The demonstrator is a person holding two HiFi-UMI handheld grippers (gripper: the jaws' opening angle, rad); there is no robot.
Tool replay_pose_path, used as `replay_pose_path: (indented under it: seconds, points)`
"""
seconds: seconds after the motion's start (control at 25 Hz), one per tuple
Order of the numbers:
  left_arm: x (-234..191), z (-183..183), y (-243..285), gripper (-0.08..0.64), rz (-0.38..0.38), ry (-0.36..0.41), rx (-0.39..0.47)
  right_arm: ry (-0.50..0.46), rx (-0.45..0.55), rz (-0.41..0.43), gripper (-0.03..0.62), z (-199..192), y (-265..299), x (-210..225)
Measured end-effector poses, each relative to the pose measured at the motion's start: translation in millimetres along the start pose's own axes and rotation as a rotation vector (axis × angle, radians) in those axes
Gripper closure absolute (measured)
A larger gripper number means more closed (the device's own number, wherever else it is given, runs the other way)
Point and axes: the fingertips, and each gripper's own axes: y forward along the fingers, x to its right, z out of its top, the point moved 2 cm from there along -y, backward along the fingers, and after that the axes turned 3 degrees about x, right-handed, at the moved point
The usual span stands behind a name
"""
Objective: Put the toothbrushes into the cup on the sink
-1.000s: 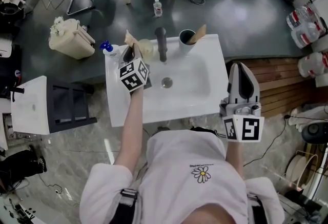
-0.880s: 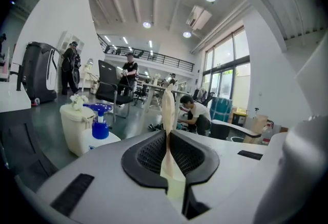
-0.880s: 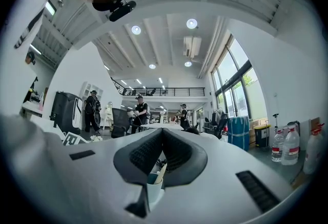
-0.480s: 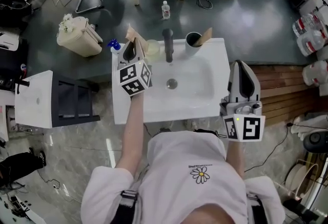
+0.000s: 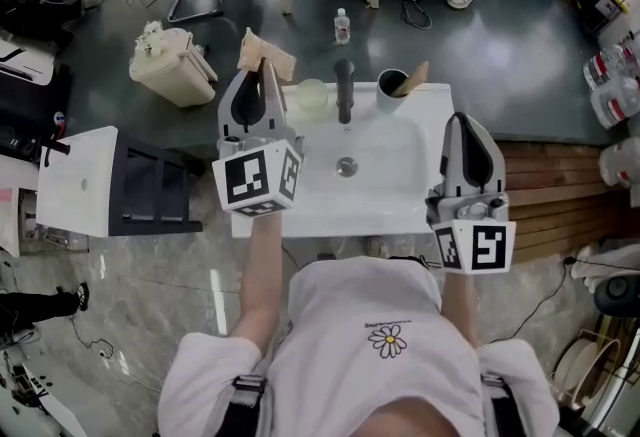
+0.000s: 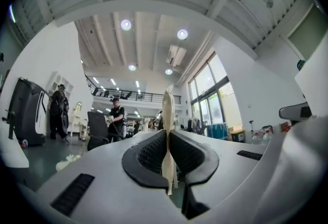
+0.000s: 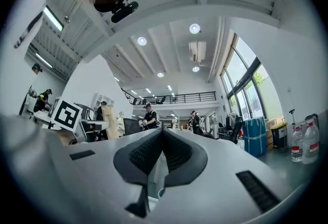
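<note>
My left gripper (image 5: pixel 262 77) is raised above the sink's back left corner, shut on a flat tan toothbrush packet (image 5: pixel 266 53) that sticks out past its tips. In the left gripper view the packet (image 6: pixel 167 115) stands upright, pinched between the pads (image 6: pixel 151 155). A dark cup (image 5: pixel 388 91) stands on the back rim of the white sink (image 5: pixel 400 175), right of the black faucet (image 5: pixel 345 90), with another tan toothbrush (image 5: pixel 411 78) leaning in it. My right gripper (image 5: pixel 467 128) hovers at the sink's right edge, shut and empty (image 7: pixel 163 138).
A pale green cup (image 5: pixel 311 97) stands left of the faucet. Left of the sink are a dark rack (image 5: pixel 150 195) and a white cabinet (image 5: pixel 72 183). A cream waste bin (image 5: pixel 172 65) and a small bottle (image 5: pixel 342 25) stand on the floor behind.
My left gripper has risen from the sink's back left corner, carrying the tan packet up toward the camera. The right gripper has stayed near the sink's right edge.
</note>
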Motion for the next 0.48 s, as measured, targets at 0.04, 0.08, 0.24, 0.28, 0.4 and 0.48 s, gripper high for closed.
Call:
replay_pose_path:
  seconds: [0.04,0.08,0.24,0.28,0.4,0.48]
  points:
    - [3,11,-6,0.529,-0.001,0.019,0.025,0.003,0.004,0.005,0.58,1,1,-2]
    - [7,21,-12,0.529,0.001,0.042,0.048,0.006,0.009,0.01,0.58,3,1,-3]
    - [22,48,-43,0.531,0.027,0.115,0.121,0.013,0.026,0.024,0.58,6,2,-7]
    - [24,52,-49,0.531,0.042,0.119,0.133,0.014,0.03,0.027,0.58,7,3,-8]
    - [25,57,-64,0.532,0.087,0.126,0.143,0.019,0.039,0.036,0.58,7,5,-11]
    - [23,58,-71,0.532,0.09,0.156,0.142,0.024,0.042,0.042,0.58,7,4,-14]
